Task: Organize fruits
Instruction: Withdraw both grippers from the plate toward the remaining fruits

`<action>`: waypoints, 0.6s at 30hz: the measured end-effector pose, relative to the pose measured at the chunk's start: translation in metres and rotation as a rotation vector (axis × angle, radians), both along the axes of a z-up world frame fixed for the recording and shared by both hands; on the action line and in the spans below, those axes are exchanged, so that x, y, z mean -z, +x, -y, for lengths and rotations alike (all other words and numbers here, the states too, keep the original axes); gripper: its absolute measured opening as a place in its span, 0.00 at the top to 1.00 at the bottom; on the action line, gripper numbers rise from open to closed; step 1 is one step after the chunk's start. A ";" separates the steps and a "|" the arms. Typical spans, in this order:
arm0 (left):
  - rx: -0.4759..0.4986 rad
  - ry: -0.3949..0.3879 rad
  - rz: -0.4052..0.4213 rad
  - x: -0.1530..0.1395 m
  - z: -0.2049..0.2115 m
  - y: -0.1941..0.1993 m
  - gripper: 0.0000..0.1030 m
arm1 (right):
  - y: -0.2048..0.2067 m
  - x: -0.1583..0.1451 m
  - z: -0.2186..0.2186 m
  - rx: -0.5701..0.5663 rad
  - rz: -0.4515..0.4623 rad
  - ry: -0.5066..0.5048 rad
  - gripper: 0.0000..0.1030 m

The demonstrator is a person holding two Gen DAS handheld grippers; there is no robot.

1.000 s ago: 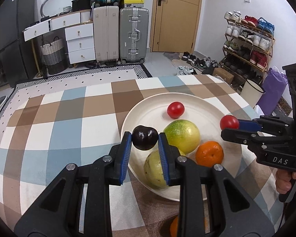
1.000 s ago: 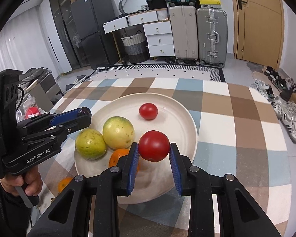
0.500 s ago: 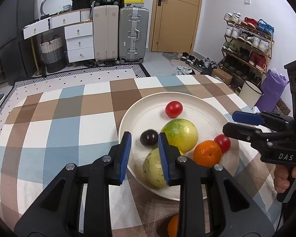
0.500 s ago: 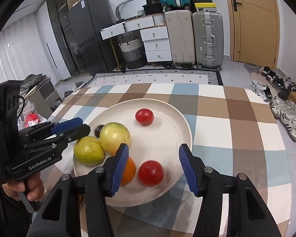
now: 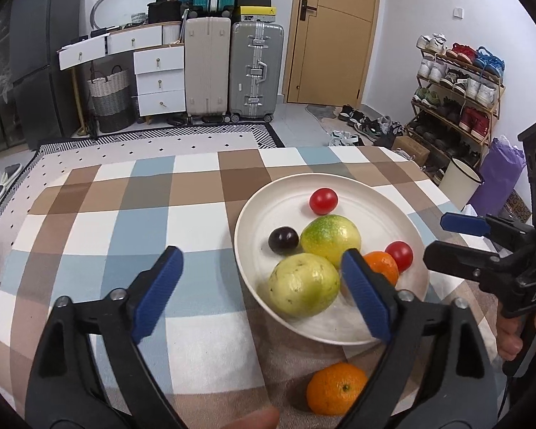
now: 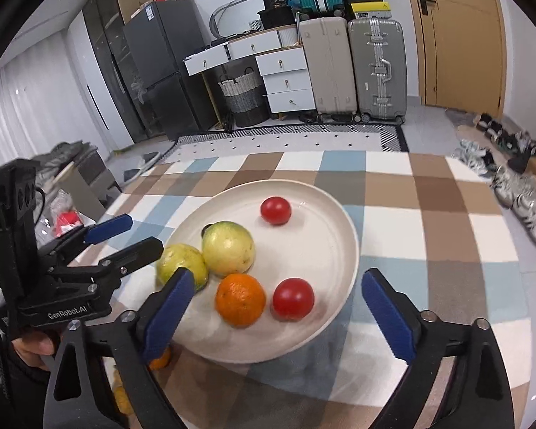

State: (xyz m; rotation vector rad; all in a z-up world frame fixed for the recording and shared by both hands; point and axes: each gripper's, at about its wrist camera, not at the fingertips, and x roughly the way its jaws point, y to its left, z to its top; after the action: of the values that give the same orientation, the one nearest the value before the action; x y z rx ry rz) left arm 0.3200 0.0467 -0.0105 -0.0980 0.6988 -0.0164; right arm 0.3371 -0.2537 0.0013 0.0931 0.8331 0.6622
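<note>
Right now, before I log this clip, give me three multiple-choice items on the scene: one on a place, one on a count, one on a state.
1. Where does the dark plum lie?
A. on the plate
B. on the cloth beside the plate
C. in the left tool

2. How many red tomatoes are on the plate?
A. one
B. two
C. four

3. In what state is the right tool?
A. shut on a tomato
B. shut on the orange
C. open, holding nothing

Answers:
1. A: the plum rests on the plate beside the green-yellow fruit.
2. B: one tomato lies at the far side, the other tomato beside the orange.
3. C: its blue pads stand wide apart, having just opened, with the near tomato lying free on the plate.
</note>
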 end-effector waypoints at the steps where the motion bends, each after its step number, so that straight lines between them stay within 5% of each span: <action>1: 0.000 -0.004 0.003 -0.001 0.000 -0.005 0.03 | -0.001 0.000 0.001 0.001 -0.002 0.001 0.01; 18: -0.003 0.042 0.028 -0.024 0.011 -0.097 0.01 | -0.071 -0.011 0.010 -0.088 0.045 0.030 0.01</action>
State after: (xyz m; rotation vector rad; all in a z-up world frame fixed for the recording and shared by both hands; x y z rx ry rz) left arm 0.2235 0.0360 0.0132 -0.0585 0.6705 -0.0001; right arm 0.2665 -0.2635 0.0123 0.0689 0.7877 0.7570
